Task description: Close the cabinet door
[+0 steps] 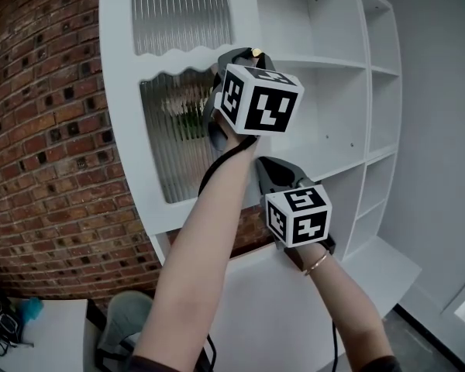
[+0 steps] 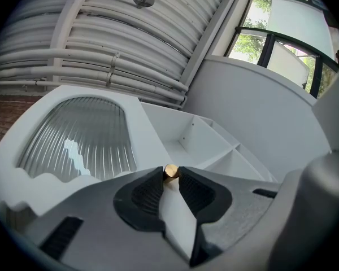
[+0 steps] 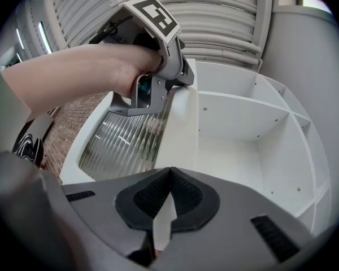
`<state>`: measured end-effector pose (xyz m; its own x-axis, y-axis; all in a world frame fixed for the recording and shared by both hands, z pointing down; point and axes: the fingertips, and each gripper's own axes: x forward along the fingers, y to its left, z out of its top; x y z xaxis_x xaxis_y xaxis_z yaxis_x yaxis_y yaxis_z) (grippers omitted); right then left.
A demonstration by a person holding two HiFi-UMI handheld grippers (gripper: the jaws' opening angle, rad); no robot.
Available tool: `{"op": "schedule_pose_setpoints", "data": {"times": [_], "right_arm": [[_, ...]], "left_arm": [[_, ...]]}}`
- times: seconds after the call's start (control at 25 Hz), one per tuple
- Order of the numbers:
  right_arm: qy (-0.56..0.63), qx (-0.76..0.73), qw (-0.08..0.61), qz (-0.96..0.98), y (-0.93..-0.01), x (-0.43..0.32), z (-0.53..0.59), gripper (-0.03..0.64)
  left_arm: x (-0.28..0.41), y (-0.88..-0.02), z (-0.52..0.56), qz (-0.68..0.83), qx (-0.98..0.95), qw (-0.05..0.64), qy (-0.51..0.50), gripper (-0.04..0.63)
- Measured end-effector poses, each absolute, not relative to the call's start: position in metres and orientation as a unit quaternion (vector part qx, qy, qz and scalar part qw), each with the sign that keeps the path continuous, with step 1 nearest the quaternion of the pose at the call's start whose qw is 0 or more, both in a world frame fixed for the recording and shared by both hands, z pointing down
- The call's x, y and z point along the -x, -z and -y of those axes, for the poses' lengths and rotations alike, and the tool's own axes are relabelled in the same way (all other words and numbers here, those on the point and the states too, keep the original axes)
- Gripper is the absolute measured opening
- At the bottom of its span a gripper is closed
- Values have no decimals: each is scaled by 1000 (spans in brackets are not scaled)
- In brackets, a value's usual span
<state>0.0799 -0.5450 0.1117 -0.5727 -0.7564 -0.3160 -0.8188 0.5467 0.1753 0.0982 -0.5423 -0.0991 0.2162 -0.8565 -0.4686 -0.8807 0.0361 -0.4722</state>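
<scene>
The white cabinet door (image 1: 120,91) with ribbed glass panes stands open, swung out to the left of the shelves. A small brass knob (image 1: 256,52) sits at its right edge. My left gripper (image 1: 252,56) is shut on that knob; in the left gripper view the knob (image 2: 170,171) is pinched between the black pad tips, with the door (image 2: 73,140) beyond. My right gripper (image 1: 268,166) hangs lower, in front of the cabinet, touching nothing. In the right gripper view its jaws (image 3: 169,170) meet at the tips with nothing between, and the left gripper (image 3: 158,83) shows above on the door (image 3: 124,140).
Open white shelves (image 1: 333,107) fill the cabinet to the right of the door. A red brick wall (image 1: 39,130) runs behind at the left. A grey stool (image 1: 128,316) and a white table corner (image 1: 39,332) stand low at the left.
</scene>
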Motion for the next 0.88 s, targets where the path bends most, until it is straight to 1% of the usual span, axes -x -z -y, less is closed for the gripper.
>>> {"op": "schedule_pose_setpoints", "data": {"times": [0.24, 0.48, 0.76, 0.88], "right_arm": [[-148, 447, 98, -877, -112, -82, 544, 0], [-150, 450, 103, -874, -113, -99, 515, 0], [-152, 471, 90, -864, -125, -123, 488, 0], [-146, 480, 82, -861, -136, -135, 478, 0]], "left_arm": [[-100, 99, 542, -624, 695, 358, -19, 78], [-101, 97, 530, -572, 749, 332, -42, 91], [-88, 64, 497, -538, 782, 304, -88, 91], [-85, 38, 483, -518, 799, 289, -100, 80]]}}
